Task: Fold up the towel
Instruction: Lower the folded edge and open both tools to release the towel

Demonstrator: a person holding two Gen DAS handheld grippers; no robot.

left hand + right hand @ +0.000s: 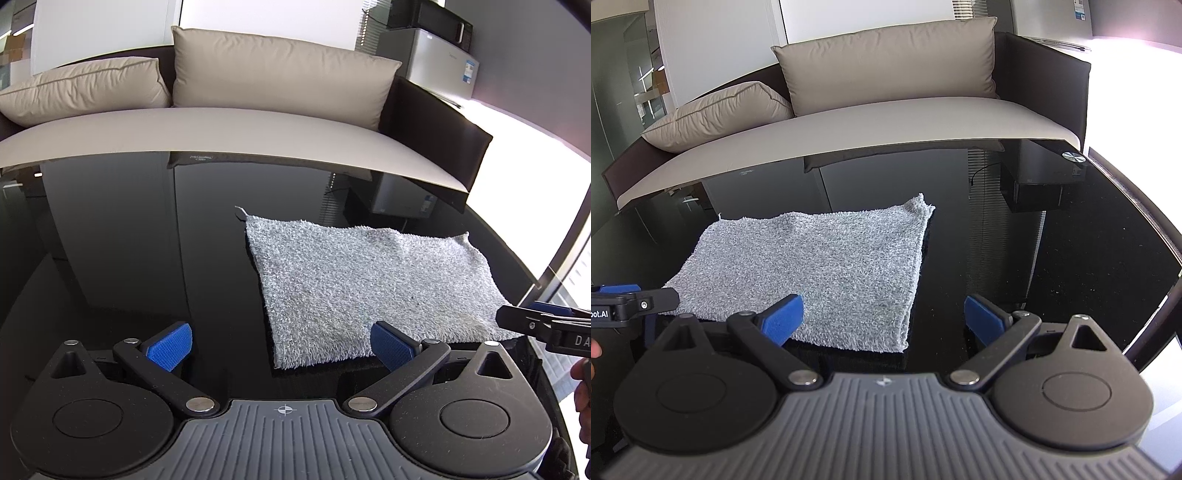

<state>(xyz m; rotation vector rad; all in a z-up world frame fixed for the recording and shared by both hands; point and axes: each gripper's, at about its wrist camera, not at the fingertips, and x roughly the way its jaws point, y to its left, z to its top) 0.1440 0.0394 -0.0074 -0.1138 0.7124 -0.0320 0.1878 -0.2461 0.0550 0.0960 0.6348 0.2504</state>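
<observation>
The towel (365, 291), right of centre in the left wrist view, is grey looped cloth, shaggy and matt. The counter (118, 236) under it is black, glossy and mirror-smooth. The left tongs (282, 347) have matt black plastic arms, shiny metal rivets and blue ribbed pads (170, 345). The cushions (886, 62) at the top look like smooth beige leather, faintly creased.

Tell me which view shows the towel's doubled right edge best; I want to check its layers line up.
The right wrist view: the towel shows its stacked right edge unobstructed, layers roughly aligned. In the left wrist view the towel lies flat, but the right gripper overlaps that side.
</observation>
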